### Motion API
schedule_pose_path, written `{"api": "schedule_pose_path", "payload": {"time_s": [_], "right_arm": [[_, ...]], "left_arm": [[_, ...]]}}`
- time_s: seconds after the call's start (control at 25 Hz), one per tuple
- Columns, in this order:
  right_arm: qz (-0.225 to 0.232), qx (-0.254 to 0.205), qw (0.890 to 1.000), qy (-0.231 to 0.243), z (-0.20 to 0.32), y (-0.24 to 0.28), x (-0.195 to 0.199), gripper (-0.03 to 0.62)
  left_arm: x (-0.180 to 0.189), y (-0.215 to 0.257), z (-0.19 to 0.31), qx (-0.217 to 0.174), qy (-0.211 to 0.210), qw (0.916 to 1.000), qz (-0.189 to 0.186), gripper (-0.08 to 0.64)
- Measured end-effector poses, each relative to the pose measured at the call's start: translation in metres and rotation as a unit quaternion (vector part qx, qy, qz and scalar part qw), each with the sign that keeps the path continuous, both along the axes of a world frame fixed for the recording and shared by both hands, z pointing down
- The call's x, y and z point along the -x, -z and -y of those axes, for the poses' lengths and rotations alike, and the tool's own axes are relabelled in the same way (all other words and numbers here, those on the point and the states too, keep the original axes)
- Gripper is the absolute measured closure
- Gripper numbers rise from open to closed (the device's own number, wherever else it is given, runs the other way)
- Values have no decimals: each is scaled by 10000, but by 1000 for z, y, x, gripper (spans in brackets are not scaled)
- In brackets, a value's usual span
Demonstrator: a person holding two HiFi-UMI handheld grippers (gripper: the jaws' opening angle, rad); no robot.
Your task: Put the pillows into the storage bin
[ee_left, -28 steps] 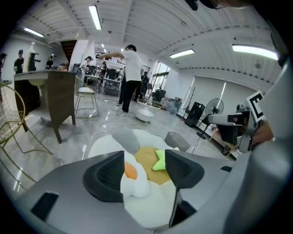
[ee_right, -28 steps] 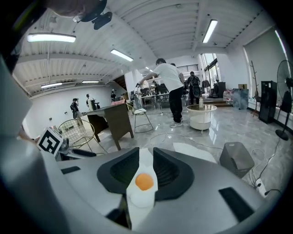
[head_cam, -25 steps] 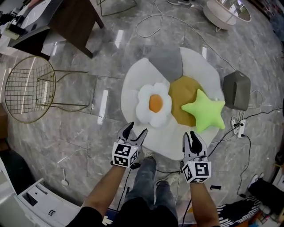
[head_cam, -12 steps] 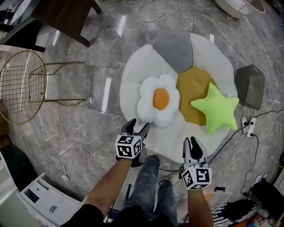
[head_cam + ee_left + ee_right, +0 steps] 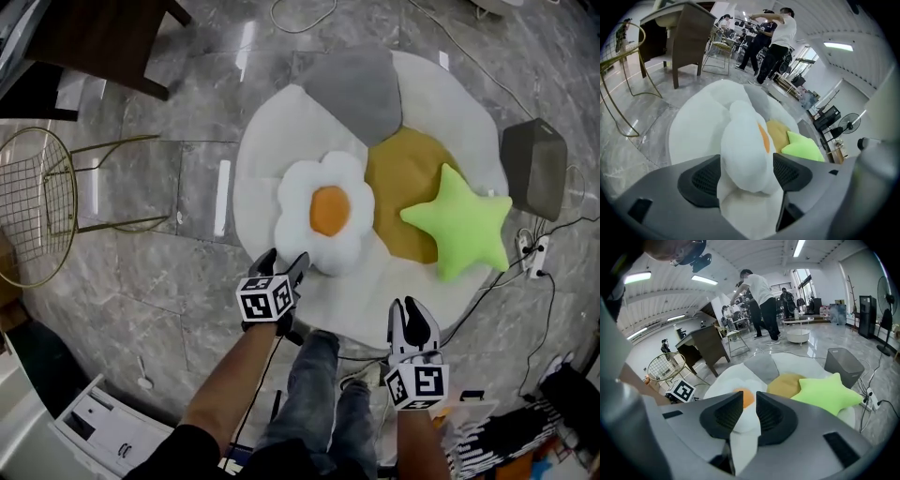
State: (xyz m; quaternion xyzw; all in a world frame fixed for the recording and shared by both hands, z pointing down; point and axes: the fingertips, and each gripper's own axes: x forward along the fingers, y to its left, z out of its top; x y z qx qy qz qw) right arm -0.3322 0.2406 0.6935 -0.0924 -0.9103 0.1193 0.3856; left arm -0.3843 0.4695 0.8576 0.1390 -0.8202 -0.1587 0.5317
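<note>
L tongs spread, just opening wider; flower pillow petal betw jaws, not pinched yet. R tongs nearly closed, narrow gap, empty. Flower + star pillow on round floor mat; grey bin at mat edge. Pillows likely light, squashy: grab petal deep.

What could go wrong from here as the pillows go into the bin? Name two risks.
1. The left hand-held gripper, whose jaws have just been opening, straddles only one petal of the flower pillow. A grip that shallow may slip when lifted.
2. The bin looks small beside the flower pillow and the star pillow, so both may not fit, or stuffing could tip it.
</note>
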Motion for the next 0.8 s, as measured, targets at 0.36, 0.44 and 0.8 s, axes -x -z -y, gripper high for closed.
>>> {"api": "schedule_pose_path", "payload": {"time_s": [0.36,0.44,0.8], "right_arm": [[-121,-2,9998,-137,13,-4,-18,492],[-82,21,9999,-100,10,0,-23,495],[287,412,9984,-262,-4,31,-35,512]], "left_arm": [[18,-28,6,199,-154,9996,-149,209],[19,-23,8,209,-227,9994,-147,268],[16,68,59,723,-1932,9710,1206,391]]}}
